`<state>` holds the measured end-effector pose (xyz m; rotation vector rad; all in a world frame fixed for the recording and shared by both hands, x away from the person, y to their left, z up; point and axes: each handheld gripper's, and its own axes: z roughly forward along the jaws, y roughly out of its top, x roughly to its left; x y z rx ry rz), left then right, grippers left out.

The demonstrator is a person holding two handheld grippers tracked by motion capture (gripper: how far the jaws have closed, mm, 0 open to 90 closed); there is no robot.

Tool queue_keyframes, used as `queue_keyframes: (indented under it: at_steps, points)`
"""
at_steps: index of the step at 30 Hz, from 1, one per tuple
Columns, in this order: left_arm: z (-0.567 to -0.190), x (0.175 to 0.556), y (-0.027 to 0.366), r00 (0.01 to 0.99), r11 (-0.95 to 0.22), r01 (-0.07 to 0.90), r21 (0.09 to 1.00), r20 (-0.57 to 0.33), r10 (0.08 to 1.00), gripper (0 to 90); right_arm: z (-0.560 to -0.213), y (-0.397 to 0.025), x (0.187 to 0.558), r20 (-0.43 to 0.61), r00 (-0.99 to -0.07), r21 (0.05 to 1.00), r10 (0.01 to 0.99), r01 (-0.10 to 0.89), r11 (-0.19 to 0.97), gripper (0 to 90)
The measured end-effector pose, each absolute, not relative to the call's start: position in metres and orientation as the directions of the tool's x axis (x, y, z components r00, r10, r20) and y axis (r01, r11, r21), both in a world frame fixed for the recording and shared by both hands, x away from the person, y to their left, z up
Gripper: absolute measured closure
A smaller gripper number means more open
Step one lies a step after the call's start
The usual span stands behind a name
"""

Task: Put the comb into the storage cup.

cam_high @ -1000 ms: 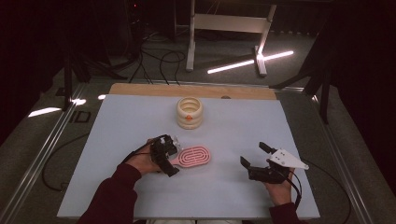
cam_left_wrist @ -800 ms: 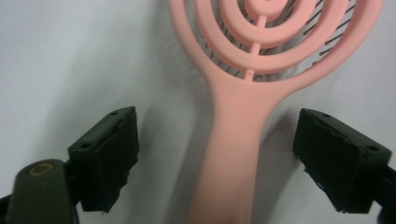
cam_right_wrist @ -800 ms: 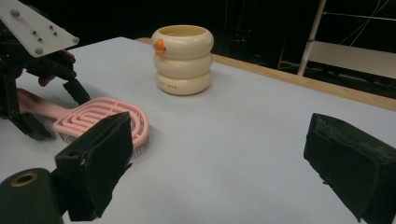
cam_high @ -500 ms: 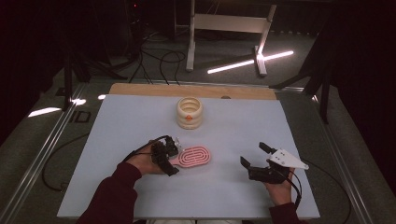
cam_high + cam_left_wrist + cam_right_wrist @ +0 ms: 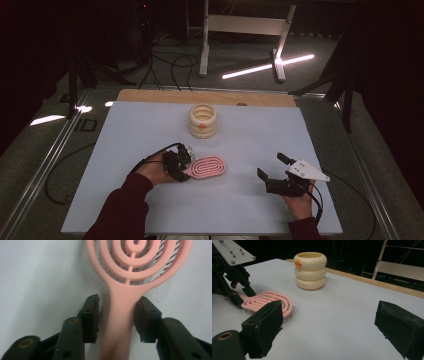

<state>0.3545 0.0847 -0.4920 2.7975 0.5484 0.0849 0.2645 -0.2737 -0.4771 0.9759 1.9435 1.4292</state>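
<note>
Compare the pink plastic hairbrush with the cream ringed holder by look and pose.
The pink plastic hairbrush lies flat on the table, bristles down; the cream ringed holder stands upright. The hairbrush is an open oval of concentric loops with a handle; the holder is three stacked bulging rings with an orange spot. The left gripper has its jaws on either side of the hairbrush's handle; the holder stands apart, untouched. Both rest on the pale blue table.

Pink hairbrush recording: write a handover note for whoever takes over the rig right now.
Left gripper: jaws either side of the pink hairbrush handle, a gap showing on one side, not yet clamped.
Right gripper: open, empty, near the table's front right.
Brush lies bristles down on the table, in front of the cream ringed holder.
Done: left gripper lined up on the handle.
Left: close and lift the brush, probably toward the holder.
</note>
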Motion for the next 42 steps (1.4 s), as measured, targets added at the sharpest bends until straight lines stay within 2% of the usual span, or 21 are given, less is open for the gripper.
queue_keyframes:
  at_steps: [9, 42]
  points:
    - [-0.4907, 0.3535, 0.0808, 0.931, -0.895, 0.352, 0.274, -0.002, 0.365, 68.8, -0.477, -0.274, 0.2644, -0.002, -0.597, 0.955, 0.802, 0.236, 0.178, 8.0]
    - [-0.4877, 0.3492, 0.0788, 0.922, -0.882, 0.359, 0.305, 0.033, 0.386, 70.0, -0.4776, -0.2743, 0.2648, -0.007, -0.596, 0.953, 0.803, 0.24, 0.187, 8.0]
